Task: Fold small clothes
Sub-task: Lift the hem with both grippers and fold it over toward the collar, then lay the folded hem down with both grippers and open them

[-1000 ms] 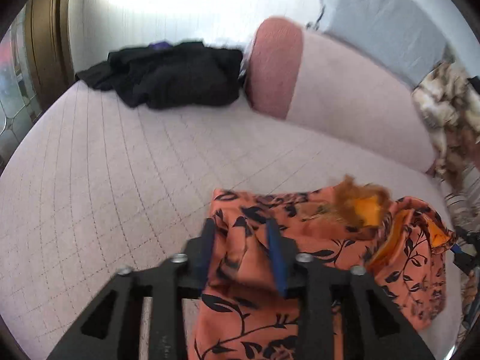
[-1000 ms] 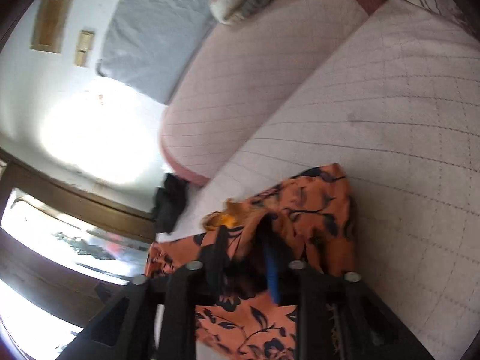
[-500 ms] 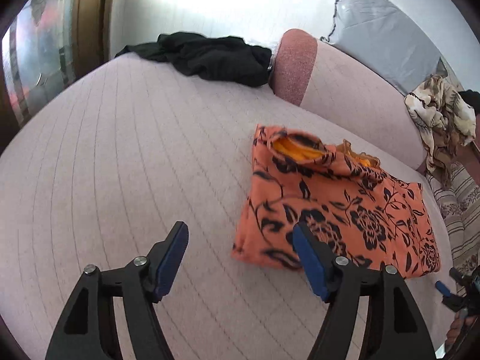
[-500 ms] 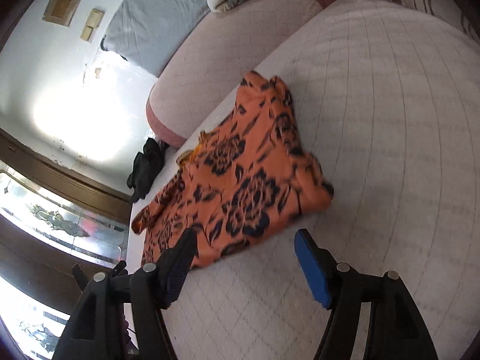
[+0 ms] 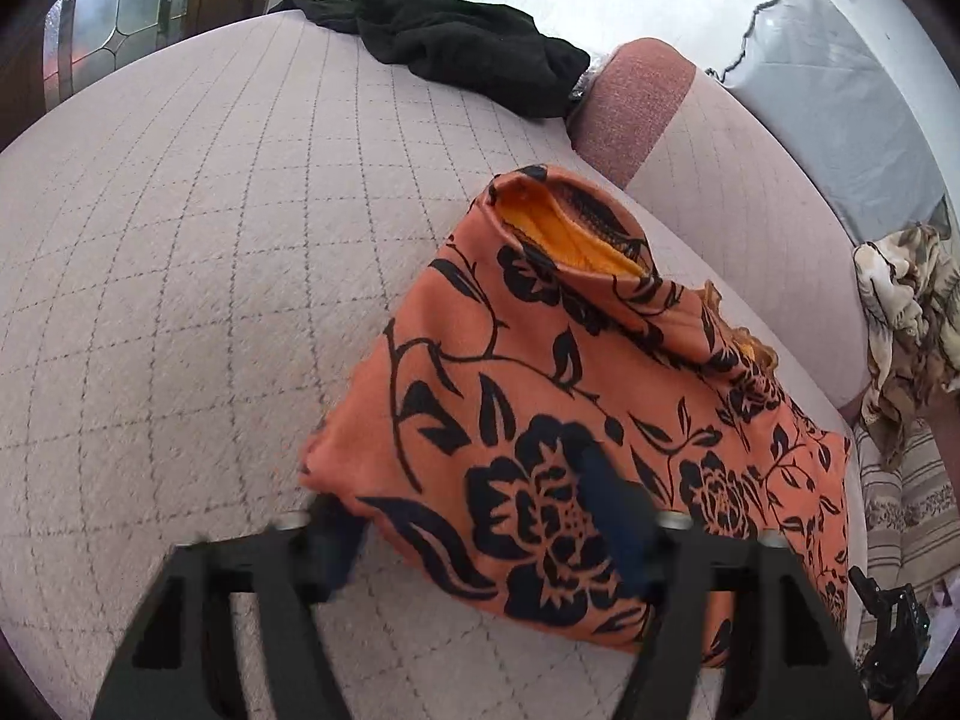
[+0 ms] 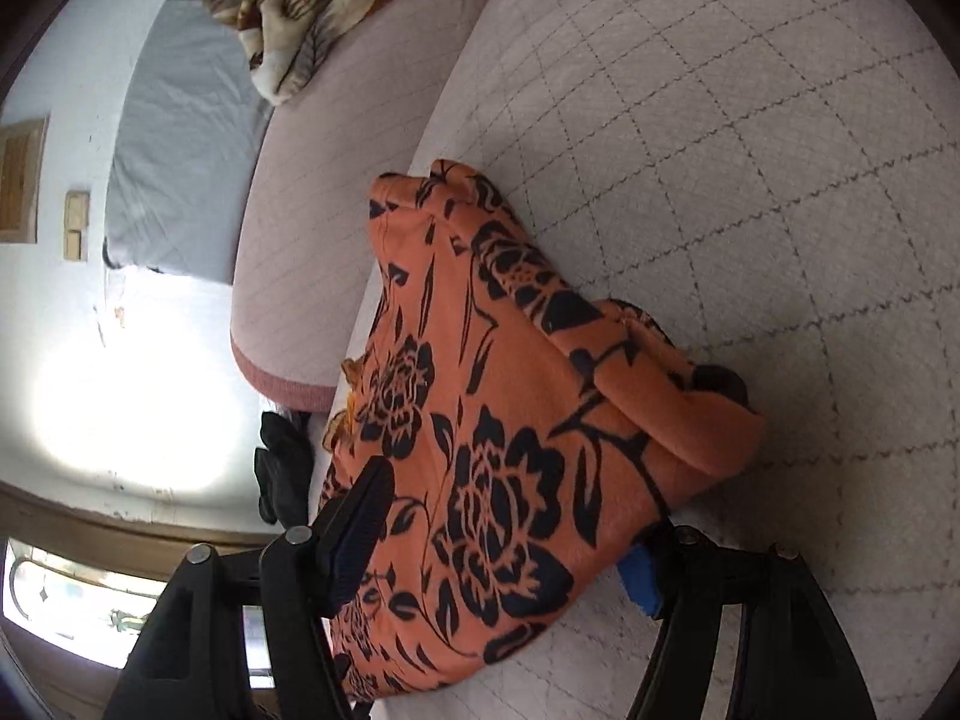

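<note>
Both grippers straddle the near edge of the orange flowered garment [image 5: 558,384], which lies folded on the quilted pink sofa seat [image 5: 180,276]. The left gripper [image 5: 480,516] is at the cloth's six o'clock edge, jaws closing around a thick fold. The right gripper [image 6: 504,546] also closes, cloth between its spread fingers [image 6: 360,516]; black clothing [image 5: 456,42] lies at twelve o'clock.

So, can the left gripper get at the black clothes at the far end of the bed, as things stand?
Probably not at once. The left gripper is closing with the orange floral garment between its fingers, and the black clothes lie well beyond it. The quilted bed cover between them is bare.
</note>
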{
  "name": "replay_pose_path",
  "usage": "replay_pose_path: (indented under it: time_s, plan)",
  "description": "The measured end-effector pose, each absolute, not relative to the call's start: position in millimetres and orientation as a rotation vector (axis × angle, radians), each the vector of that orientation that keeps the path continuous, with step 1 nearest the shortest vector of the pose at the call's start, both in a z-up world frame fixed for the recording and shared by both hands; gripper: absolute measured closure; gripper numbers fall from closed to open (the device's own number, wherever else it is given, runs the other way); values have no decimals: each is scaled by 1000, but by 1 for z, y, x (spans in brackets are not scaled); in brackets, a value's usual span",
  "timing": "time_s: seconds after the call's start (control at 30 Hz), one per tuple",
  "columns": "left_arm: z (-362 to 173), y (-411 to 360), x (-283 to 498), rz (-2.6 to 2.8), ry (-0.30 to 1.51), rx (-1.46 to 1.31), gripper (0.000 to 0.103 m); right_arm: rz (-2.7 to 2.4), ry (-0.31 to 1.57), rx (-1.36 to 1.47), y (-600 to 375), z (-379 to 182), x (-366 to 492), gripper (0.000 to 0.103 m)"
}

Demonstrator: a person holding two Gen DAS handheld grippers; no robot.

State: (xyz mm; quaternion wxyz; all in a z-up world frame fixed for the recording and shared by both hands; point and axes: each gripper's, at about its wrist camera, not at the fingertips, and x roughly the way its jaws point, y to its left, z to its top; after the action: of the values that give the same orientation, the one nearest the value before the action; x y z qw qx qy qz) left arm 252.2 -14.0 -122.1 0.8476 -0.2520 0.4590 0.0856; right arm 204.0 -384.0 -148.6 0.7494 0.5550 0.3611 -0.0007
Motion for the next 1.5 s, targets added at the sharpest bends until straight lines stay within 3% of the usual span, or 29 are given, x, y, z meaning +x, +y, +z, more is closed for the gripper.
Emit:
replay_pose_path:
  time_s: [0.03, 0.07, 0.1, 0.2, 0.47, 0.57, 0.63, 0.7, 0.73, 0.77, 0.83, 0.87, 0.9, 0.97, 1.13, 1.37, 1.43, 1.47, 1.5]
  plan:
    - [-122, -14, 260, 175, 984, -531, 85, -20, 781, 1228, -386, -149, 207, 43]
    - [-119, -14, 266, 177, 989, -528, 89, -26, 790, 1228, -387, -152, 212, 72]
    - [-114, -15, 270, 178, 995, -515, 90, -23, 805, 1218, -389, -155, 218, 83]
    - [-86, -19, 275, 158, 950, -463, 91, -7, 820, 1167, -387, -145, 225, 86]
    - [-3, -22, 212, 72, 799, -430, 92, 127, 690, 976, -373, -32, 175, 87]
    - [-13, -31, 162, 45, 829, -392, 91, 133, 710, 949, -374, -30, 121, 87]
    - [-47, -31, 138, 53, 900, -401, 85, 96, 772, 934, -376, -54, 80, 85]
    - [-104, -29, 132, 80, 1081, -397, 71, 53, 889, 913, -379, -98, 51, 74]
    - [-119, -22, 128, 63, 1098, -446, 71, 10, 981, 922, -383, -124, 42, 70]
    - [-113, -14, 122, 41, 1037, -480, 70, 35, 974, 992, -390, -140, 30, 70]
    - [-95, -7, 124, 82, 1047, -450, 57, 35, 950, 975, -400, -130, 18, 65]
    - [-85, -1, 124, 88, 1014, -457, 55, 18, 939, 925, -403, -118, 14, 44]
    - [-75, 5, 123, 95, 978, -461, 49, 7, 918, 893, -406, -106, 10, 32]
    - [-57, 13, 121, 141, 919, -437, 44, -16, 875, 819, -415, -83, 5, 32]
    - [-53, 3, 121, 121, 894, -351, 44, 30, 834, 635, -418, -44, 54, 32]
    - [-71, -22, 122, 60, 921, -304, 44, 22, 979, 353, -390, -70, 177, 38]
    - [-71, -24, 124, 55, 920, -285, 44, 3, 1013, 294, -385, -82, 192, 48]
    - [-73, -24, 124, 54, 920, -285, 44, 5, 1025, 283, -384, -87, 195, 69]
    - [-75, -23, 125, 54, 922, -286, 44, 10, 1038, 264, -381, -89, 198, 81]
